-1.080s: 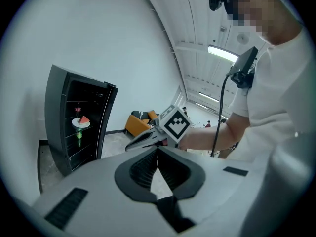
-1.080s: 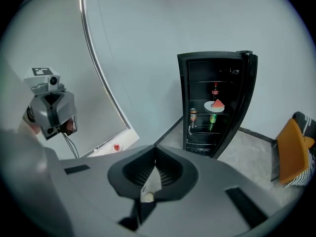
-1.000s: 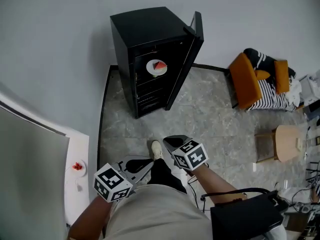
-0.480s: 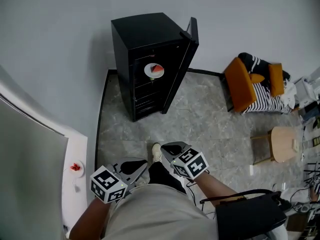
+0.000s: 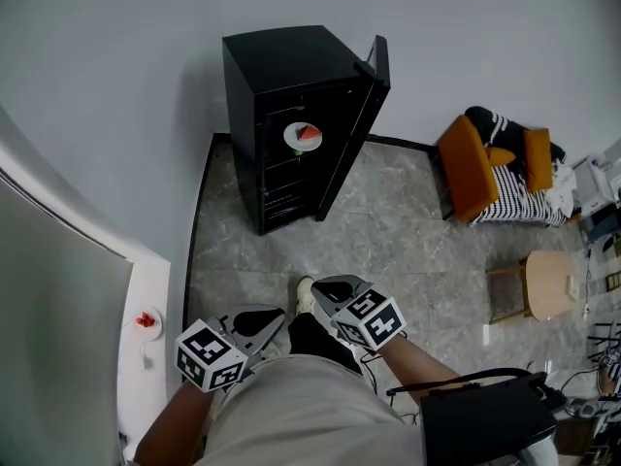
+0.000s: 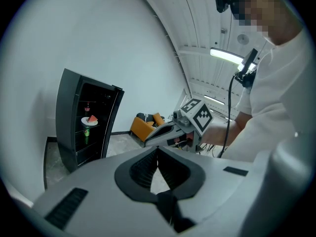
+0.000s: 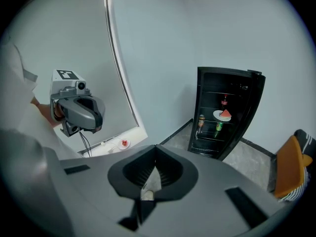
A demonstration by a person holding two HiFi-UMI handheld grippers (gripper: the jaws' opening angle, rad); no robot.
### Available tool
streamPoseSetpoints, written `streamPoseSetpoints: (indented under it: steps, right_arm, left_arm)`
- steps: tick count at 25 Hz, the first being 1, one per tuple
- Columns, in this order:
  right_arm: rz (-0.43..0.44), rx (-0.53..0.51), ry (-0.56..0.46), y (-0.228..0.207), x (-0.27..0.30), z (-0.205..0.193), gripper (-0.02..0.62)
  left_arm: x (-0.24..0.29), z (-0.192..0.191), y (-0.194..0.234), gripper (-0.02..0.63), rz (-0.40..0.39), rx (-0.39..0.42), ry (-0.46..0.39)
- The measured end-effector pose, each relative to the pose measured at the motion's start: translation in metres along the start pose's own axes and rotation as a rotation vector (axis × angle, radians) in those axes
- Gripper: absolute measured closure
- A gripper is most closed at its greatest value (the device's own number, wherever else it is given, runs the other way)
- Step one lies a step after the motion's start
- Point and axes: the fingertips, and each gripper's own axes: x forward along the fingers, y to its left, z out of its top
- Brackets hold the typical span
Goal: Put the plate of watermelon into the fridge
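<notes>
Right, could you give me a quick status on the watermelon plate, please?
Left tongs shut, empty; right tongs same. Plate of watermelon on a shelf inside the fridge. Door open, nothing in the way.

I find the fridge (image 5: pixel 281 76) ahead, against the wall (image 5: pixel 116 66), its door (image 5: pixel 357 124) open at the right. The plate of watermelon (image 5: pixel 304 135) sits inside it, high up, with cans (image 7: pixel 201 121) lower down. A chair (image 5: pixel 473 168) stands right of the fridge; a counter (image 5: pixel 150 280) lies at my left.
</notes>
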Motion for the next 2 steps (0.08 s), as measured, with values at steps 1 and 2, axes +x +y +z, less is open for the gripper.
streamPoseSetpoints:
  steps: [1,2]
  right_arm:
    - [-0.001,0.000,-0.001,-0.0037,0.0029,0.0005,0.581]
    - [-0.001,0.000,-0.001,-0.0079,0.0061,0.0011,0.581]
  left_arm:
    - [0.0028,0.0000,0.0040,0.594,0.000,0.001,0.001]
    - [0.0058,0.0001,0.0084,0.594,0.000,0.003,0.003]
